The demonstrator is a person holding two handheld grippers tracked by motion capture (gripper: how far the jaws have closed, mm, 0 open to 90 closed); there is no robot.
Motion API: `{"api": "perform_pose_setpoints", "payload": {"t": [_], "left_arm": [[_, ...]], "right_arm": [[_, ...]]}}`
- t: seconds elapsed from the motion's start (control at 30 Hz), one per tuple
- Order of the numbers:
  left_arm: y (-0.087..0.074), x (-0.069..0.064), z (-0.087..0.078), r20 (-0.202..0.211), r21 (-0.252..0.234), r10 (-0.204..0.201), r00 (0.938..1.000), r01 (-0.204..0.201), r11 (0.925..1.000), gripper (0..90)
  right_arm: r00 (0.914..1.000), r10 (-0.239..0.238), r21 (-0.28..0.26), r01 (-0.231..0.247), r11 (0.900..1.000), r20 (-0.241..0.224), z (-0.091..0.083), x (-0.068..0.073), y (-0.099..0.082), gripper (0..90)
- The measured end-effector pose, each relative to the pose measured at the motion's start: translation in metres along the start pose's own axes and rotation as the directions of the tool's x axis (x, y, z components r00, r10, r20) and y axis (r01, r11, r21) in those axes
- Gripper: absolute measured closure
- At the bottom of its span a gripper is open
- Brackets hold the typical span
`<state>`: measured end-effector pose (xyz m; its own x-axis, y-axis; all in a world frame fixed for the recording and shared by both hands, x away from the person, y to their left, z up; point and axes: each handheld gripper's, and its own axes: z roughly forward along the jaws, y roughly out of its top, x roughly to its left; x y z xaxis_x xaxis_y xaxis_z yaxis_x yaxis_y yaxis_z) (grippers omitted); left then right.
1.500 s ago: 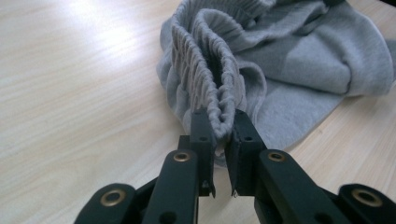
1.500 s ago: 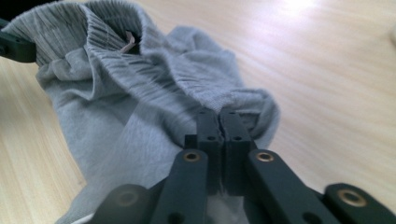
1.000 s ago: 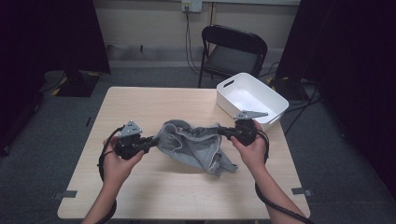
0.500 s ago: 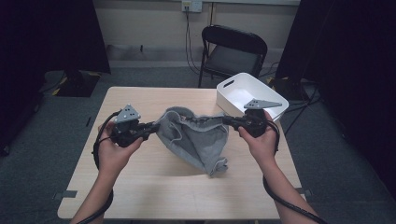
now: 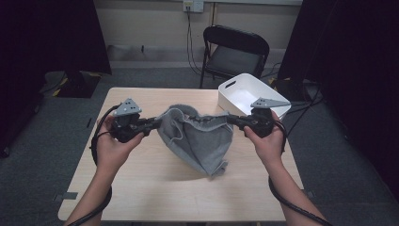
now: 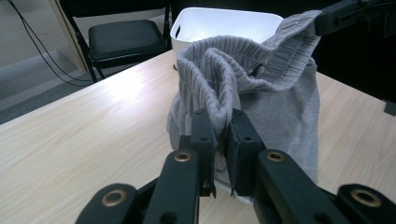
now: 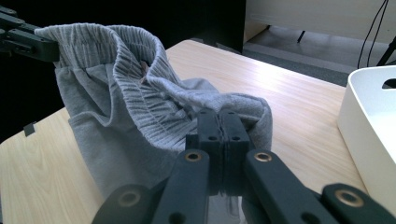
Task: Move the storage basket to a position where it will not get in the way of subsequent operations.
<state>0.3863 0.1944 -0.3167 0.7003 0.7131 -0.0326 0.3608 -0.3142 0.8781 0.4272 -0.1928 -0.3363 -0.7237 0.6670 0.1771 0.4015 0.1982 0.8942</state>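
Both my grippers have lifted the grey shorts (image 5: pixel 197 136) off the bench (image 5: pixel 141 188). My left gripper (image 5: pixel 151 123) and right gripper (image 5: pixel 231 119) each clench the waistband at centre frame, so the shorts hang open, ready for folding.

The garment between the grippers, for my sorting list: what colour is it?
Plain grey garment, ribbed waistband; clearest in the left gripper view.

The right gripper (image 7: pixel 219 126) rises from six o'clock, its jaws pressed together on the ribbed waistband of grey shorts (image 7: pixel 140 112). The left gripper (image 7: pixel 28 39) holds the waistband at ten o'clock. A white bin (image 7: pixel 369 126) sits at three o'clock on the wooden tabletop (image 7: pixel 289 93).
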Motion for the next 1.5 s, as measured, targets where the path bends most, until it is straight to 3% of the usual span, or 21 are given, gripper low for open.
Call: {"api": "perform_pose_setpoints", "payload": {"t": [0.33, 0.6, 0.77, 0.97, 1.17, 1.27, 1.4, 1.43, 1.47, 1.5], "left_arm": [[0.0, -0.003, -0.012, 0.001, -0.011, 0.0, 1.0, 0.0, 0.9999, 82.8], [-0.01, -0.002, -0.008, 0.001, 0.006, -0.004, 1.0, 0.004, 1.0, 82.8], [-0.009, -0.001, -0.011, 0.001, -0.002, -0.003, 1.0, 0.003, 1.0, 82.8], [-0.006, -0.007, -0.018, 0.009, -0.019, 0.001, 1.0, -0.001, 0.9998, 82.8], [-0.016, -0.007, -0.022, 0.009, -0.006, -0.007, 0.9999, 0.007, 1.0, 82.8], [-0.022, 0.001, -0.017, 0.017, 0.006, -0.02, 0.9997, 0.02, 0.9998, 82.8], [-0.026, 0.022, -0.002, 0.018, 0.043, -0.055, 0.9983, 0.054, 0.9976, 82.8], [-0.025, 0.03, 0.003, 0.009, 0.055, -0.059, 0.9982, 0.059, 0.9967, 82.9], [-0.022, 0.04, 0.009, -0.011, 0.061, -0.074, 0.9972, 0.074, 0.9953, 82.9], [-0.017, 0.051, 0.015, -0.045, 0.055, -0.089, 0.995, 0.092, 0.9943, 82.8]], "right_arm": [[0.9995, -0.03, 0.009, 0.03, 0.9995, 0.003, -0.014, 0.008, 0.002, 89.7], [1.0, -0.003, 0.022, 0.003, 0.9998, -0.006, -0.009, 0.006, -0.012, 89.7], [0.9999, 0.007, 0.017, -0.006, 0.9998, -0.008, -0.01, 0.003, -0.013, 89.7], [0.9999, -0.013, 0.006, 0.013, 0.9999, -0.009, -0.017, 0.01, -0.007, 89.6], [0.9998, -0.009, 0.015, 0.01, 0.9998, -0.02, -0.017, 0.016, -0.014, 89.5], [0.9997, -0.004, 0.035, 0.005, 0.9994, -0.024, -0.011, 0.015, -0.017, 89.6], [0.9988, 0.038, 0.074, -0.036, 0.9966, -0.031, 0.009, 0.006, -0.015, 89.6], [0.9994, 0.034, 0.101, -0.034, 0.9943, 0.0, 0.026, -0.002, -0.005, 89.8], [0.9994, 0.034, 0.101, -0.034, 0.9943, 0.0, 0.026, -0.002, -0.005, 89.8], [0.9939, 0.075, 0.064, -0.08, 0.9947, 0.082, 0.044, -0.018, 0.015, 89.6]]}}
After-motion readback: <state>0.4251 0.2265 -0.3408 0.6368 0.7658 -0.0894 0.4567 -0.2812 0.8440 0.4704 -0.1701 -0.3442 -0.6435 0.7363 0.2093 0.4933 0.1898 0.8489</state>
